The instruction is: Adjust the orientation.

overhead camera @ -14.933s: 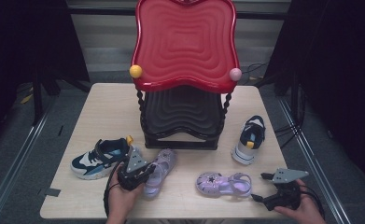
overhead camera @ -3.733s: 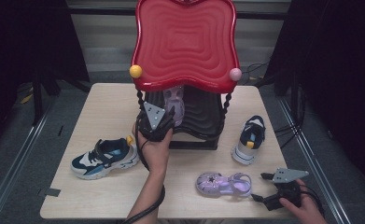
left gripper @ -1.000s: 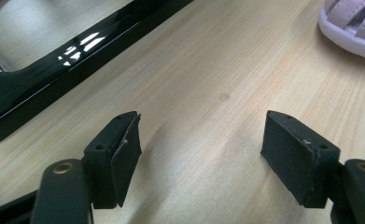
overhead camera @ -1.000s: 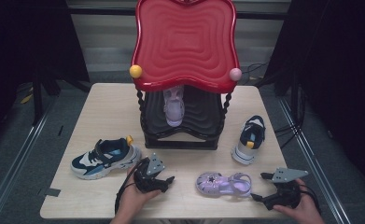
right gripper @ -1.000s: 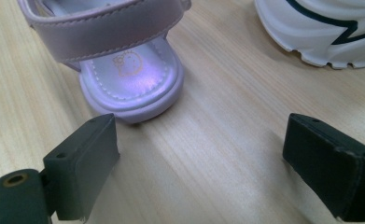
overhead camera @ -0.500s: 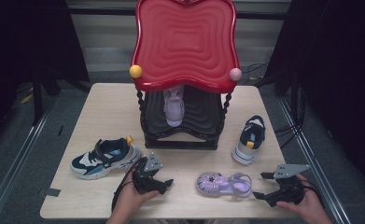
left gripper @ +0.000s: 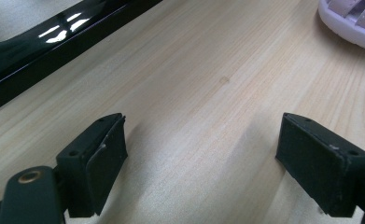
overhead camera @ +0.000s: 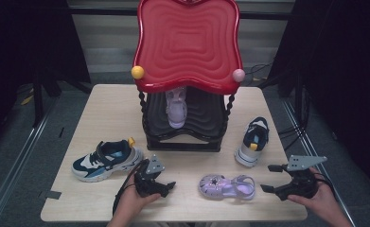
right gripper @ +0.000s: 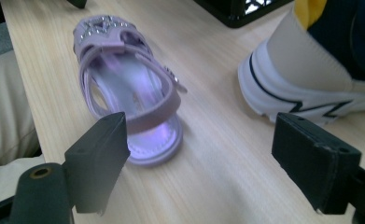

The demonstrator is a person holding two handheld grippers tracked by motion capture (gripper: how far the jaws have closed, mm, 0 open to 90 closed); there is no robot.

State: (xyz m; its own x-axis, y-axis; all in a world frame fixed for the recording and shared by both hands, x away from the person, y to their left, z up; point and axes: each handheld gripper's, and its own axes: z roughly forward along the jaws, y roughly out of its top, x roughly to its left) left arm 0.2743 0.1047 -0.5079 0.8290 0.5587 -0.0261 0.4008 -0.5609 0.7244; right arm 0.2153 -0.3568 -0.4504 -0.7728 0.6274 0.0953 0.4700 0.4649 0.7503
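- The purple sandal (overhead camera: 226, 187) lies on its sole near the front edge of the wooden table (overhead camera: 102, 106), in front of the red-and-black shoe rack (overhead camera: 187, 90) and well clear of its base.
- The right gripper (overhead camera: 273, 179) hovers just to the right of that sandal, held above the table and aimed at its heel; its jaws stand wide and have just narrowed a little, with nothing between them. In the right gripper view the sandal's heel strap (right gripper: 138, 112) sits just beyond the jaws, untouched.
- The left gripper (overhead camera: 166, 182) rests low on the table to the left of the sandal, jaws spread wide and empty after opening a moment ago; bare wood (left gripper: 203, 135) shows between them.
- A matching purple sandal (overhead camera: 176, 108) stands on the rack's black shelf, behind the first one.
- A navy-and-white sneaker (overhead camera: 252, 141) sits to the right rear of the sandal.
- A blue sneaker (overhead camera: 104, 160) sits far to the sandal's left.
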